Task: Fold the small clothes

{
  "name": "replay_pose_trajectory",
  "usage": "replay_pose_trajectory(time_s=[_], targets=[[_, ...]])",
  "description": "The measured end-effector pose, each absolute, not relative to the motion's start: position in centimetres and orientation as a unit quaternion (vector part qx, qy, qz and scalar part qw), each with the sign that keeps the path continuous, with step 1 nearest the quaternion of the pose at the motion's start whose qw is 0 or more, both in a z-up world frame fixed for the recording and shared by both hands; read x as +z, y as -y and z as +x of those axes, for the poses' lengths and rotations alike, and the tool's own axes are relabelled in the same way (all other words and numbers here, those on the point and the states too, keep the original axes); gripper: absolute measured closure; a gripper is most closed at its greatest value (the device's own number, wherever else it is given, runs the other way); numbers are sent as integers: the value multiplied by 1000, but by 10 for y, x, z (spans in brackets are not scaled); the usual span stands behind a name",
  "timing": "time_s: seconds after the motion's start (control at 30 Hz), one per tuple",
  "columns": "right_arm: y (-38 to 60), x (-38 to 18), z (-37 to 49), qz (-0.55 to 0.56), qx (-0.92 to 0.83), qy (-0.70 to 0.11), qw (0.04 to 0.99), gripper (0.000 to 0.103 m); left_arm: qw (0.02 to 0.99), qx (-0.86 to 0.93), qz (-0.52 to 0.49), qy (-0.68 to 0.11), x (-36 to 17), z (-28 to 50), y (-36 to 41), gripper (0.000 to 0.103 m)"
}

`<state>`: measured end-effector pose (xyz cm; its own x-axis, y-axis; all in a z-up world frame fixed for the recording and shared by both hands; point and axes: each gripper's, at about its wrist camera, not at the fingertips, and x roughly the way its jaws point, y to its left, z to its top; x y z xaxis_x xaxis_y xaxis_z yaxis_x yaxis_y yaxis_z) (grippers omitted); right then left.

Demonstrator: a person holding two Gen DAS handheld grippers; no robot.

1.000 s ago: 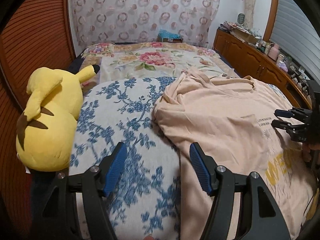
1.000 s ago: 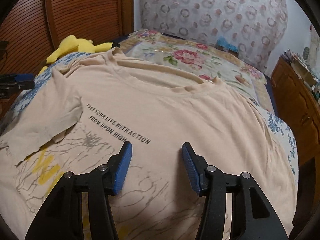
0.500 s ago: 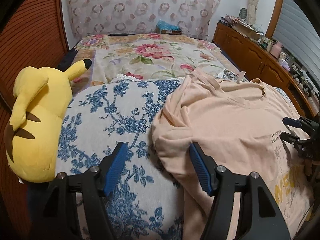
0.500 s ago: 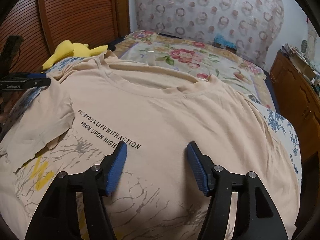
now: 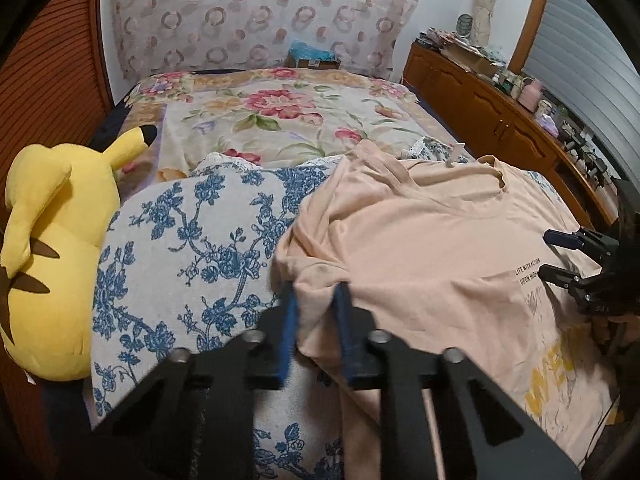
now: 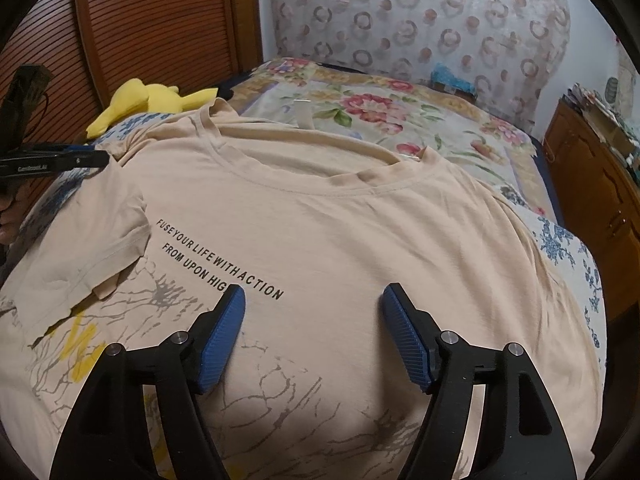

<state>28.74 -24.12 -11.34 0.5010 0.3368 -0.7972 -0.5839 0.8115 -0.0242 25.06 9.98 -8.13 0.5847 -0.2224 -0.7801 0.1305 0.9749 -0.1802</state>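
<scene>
A peach T-shirt point(image 6: 340, 220) with black lettering and a grey-yellow print lies face up on the bed. Its one sleeve point(image 6: 80, 256) is folded in over the chest. In the left wrist view the shirt point(image 5: 420, 248) fills the right half. My left gripper point(image 5: 316, 300) is shut on the bunched edge of the shirt's side. It shows side-on at the left edge of the right wrist view point(image 6: 92, 158). My right gripper point(image 6: 312, 300) is open, hovering just above the shirt's chest below the lettering. It also shows at the right in the left wrist view point(image 5: 560, 256).
A yellow plush toy point(image 5: 52, 240) sits at the bed's left. The shirt rests on a blue-flowered cushion point(image 5: 192, 248); a floral bedspread point(image 5: 288, 116) lies beyond. A wooden cabinet point(image 5: 500, 120) runs along the right, a slatted wooden wall point(image 6: 160, 32) on the left.
My left gripper has moved in on the shirt's side edge and closed on the fabric. My right gripper has shifted slightly forward over the chest and stays open.
</scene>
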Motion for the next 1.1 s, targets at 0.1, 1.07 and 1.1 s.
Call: replay_pose_trajectory(time_s=[0.1, 1.07, 1.1], targets=[[242, -114, 287, -147, 269, -420, 854, 29, 890, -101, -54, -441, -74, 252, -103, 100], [242, -113, 288, -147, 270, -420, 854, 28, 916, -47, -24, -397, -52, 233, -137, 68], [242, -113, 288, -147, 270, -420, 854, 28, 916, -49, -30, -397, -53, 229, -136, 65]])
